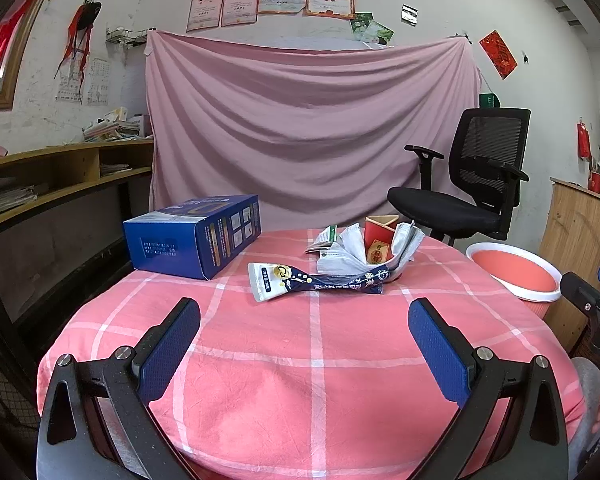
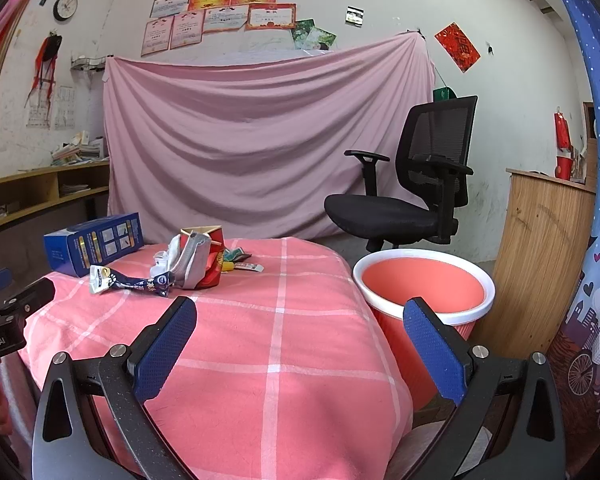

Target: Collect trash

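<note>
Left gripper (image 1: 304, 320) and right gripper (image 2: 300, 318) hover jaws apart over the pink checked tablecloth (image 1: 340, 380); crumpled dark-blue-and-white plastic wrapper (image 1: 320, 280) lies beyond; coral plastic bin (image 2: 422, 292) stands beside the table.

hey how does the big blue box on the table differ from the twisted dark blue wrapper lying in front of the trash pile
The blue box keeps its full rectangular shape with crisp edges; the wrapper is flattened and twisted in the middle. The blue box is much the larger and stands alone at the table's left side, while the wrapper's far end touches the trash pile. Both rest on the pink checked cloth, and neither is held by any tongs.
</note>
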`<act>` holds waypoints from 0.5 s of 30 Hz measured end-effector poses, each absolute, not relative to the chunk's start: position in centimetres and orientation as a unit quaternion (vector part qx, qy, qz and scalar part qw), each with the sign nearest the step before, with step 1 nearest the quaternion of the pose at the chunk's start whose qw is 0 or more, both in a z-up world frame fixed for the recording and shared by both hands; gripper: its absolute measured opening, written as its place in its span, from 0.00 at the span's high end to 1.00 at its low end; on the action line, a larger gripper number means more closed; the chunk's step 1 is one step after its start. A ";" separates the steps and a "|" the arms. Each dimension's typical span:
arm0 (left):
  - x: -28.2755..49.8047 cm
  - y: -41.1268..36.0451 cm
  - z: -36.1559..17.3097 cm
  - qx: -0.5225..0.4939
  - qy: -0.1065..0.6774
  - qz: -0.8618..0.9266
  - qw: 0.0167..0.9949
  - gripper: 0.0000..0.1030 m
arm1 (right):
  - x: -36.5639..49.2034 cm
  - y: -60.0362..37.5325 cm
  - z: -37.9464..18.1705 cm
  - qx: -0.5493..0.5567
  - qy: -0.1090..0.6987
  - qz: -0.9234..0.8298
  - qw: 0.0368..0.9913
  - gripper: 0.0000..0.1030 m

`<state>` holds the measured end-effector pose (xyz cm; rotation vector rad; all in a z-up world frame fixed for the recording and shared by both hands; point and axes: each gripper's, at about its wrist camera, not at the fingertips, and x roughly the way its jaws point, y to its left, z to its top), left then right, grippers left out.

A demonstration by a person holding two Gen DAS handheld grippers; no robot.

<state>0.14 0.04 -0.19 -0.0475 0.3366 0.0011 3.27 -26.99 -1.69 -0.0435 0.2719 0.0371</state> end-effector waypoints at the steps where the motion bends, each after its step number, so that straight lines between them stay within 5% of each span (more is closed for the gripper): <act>1: 0.2 0.1 -0.2 -0.024 0.168 0.001 0.985 0.01 | 3.3 -26.7 -1.6 -0.021 0.136 0.019 0.990 0.00; 15: 0.5 0.2 -0.3 -0.025 0.173 0.000 0.985 0.01 | 3.3 -26.9 -1.8 -0.019 0.136 0.019 0.990 0.00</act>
